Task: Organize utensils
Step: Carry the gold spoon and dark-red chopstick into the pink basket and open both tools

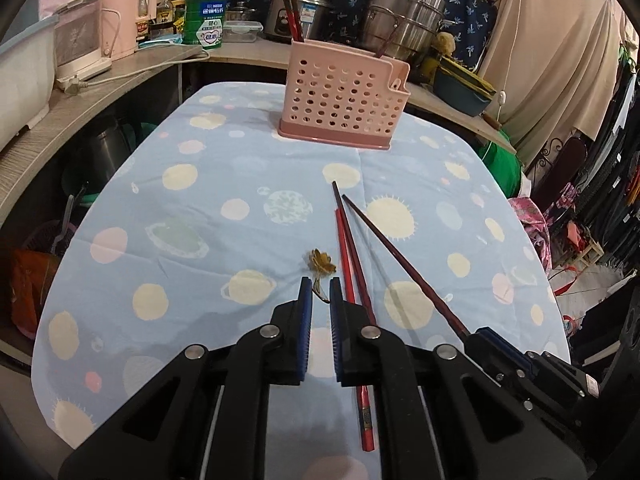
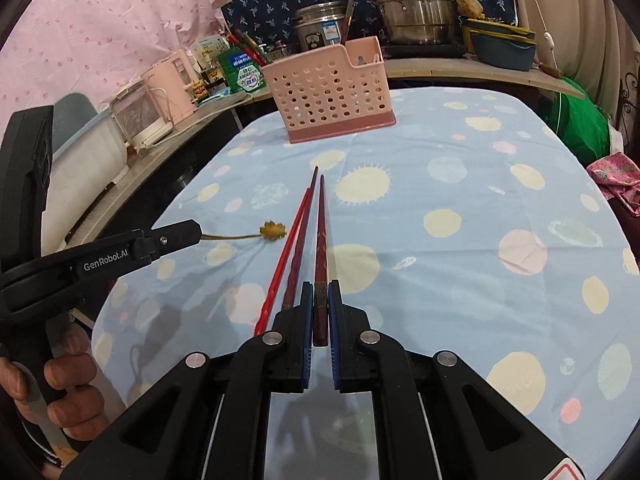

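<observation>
Right wrist view: right hand-held gripper (image 2: 320,312) clamped on 1 dark chopstick (image 2: 321,240). Left hand-held gripper (image 1: 320,300) pinches the thin stem of a gold flower-ended utensil (image 1: 320,266). 2 more chopsticks (image 1: 347,256) lie on the bench cloth (image 1: 200,184) between them. Pink holder (image 1: 340,100) stands at far edge.

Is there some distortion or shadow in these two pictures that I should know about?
Left wrist view: fisheye bends the shelf edge; dark vignette in the corners. Right wrist view: the same curving; gripper shadows fall on the tablecloth at lower left; everything stays sharp.
</observation>
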`<state>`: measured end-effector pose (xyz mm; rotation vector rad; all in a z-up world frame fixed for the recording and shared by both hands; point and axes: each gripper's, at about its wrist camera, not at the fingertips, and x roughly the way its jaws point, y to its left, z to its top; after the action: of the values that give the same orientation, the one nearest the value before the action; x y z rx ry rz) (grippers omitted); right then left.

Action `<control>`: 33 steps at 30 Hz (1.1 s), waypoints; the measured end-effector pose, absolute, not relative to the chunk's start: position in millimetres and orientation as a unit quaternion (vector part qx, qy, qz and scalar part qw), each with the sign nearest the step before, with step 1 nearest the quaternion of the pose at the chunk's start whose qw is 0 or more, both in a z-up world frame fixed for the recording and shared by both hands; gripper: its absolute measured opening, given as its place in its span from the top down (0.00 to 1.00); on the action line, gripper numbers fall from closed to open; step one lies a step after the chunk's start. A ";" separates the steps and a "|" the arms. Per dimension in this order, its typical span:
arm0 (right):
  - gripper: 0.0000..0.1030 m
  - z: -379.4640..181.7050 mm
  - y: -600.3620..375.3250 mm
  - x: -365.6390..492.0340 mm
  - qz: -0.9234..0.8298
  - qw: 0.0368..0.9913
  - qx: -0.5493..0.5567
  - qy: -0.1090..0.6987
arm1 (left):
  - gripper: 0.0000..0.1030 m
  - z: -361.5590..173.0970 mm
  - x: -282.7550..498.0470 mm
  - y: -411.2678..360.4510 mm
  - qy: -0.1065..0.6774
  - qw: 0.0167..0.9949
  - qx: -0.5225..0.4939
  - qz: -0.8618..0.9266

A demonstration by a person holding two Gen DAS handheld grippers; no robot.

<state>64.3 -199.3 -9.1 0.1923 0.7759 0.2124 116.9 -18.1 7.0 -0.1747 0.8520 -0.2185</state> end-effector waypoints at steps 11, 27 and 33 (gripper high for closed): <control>0.93 52.5 -220.7 83.1 0.098 0.937 0.114 0.314 | 0.99 40.3 129.2 -13.9 0.389 0.913 -0.073 -0.102; 0.93 121.5 -236.3 134.3 0.098 0.956 0.113 0.252 | 0.99 93.4 165.8 -19.8 0.377 0.918 -0.048 -0.111; 0.93 143.0 -239.5 156.0 0.101 0.960 0.118 0.235 | 0.99 116.2 191.9 -21.8 0.368 0.922 -0.038 -0.111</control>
<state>156.0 -239.5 143.0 0.2388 0.4771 0.2038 191.9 -21.8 116.2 -0.0786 0.7559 -0.2288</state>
